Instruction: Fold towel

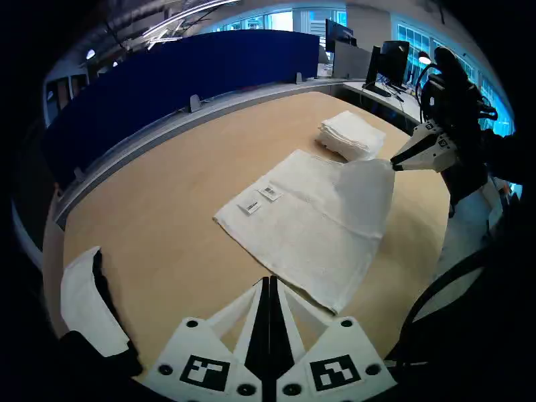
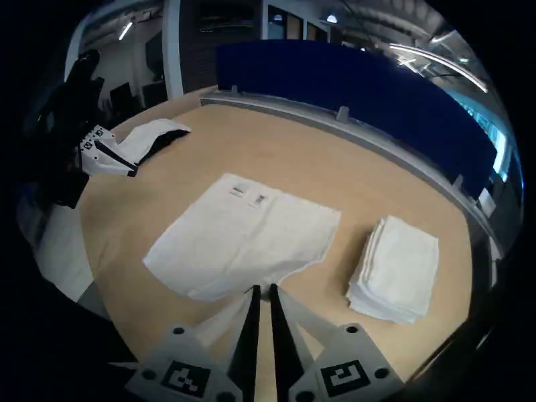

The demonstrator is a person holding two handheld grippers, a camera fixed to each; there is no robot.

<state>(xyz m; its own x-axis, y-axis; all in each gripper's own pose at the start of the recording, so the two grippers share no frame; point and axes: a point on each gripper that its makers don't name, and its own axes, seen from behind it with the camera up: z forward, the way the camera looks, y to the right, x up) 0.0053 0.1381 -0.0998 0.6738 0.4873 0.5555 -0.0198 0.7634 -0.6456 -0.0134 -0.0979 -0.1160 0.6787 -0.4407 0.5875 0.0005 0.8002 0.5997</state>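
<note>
The towel (image 1: 301,221) lies spread out, one layer thick, in the middle of the pale wooden table (image 1: 167,201), with two small tags (image 1: 261,199) showing near one edge. One corner is raised off the table. In the left gripper view this corner runs up to the tip of the right tool (image 1: 396,163), whose two fingers are clamped on the cloth, so that side of the towel curls upward while the rest stays flat. In the right gripper view the towel's near edge draws to a point between the same fingers, which stand almost together.

The left tool (image 1: 269,291) is well apart from the towel. Its fingers are pressed together and nothing can be seen between them. In the right gripper view it sits at the table's far left edge, just beside a crumpled white cloth (image 1: 84,305) that lies partly on something dark.

A neat stack of folded towels (image 1: 352,134) rests on the table beside the spread towel, near it but not touching. A blue partition (image 1: 187,74) runs along the table's far side, and monitors (image 1: 388,63) stand beyond the table.
</note>
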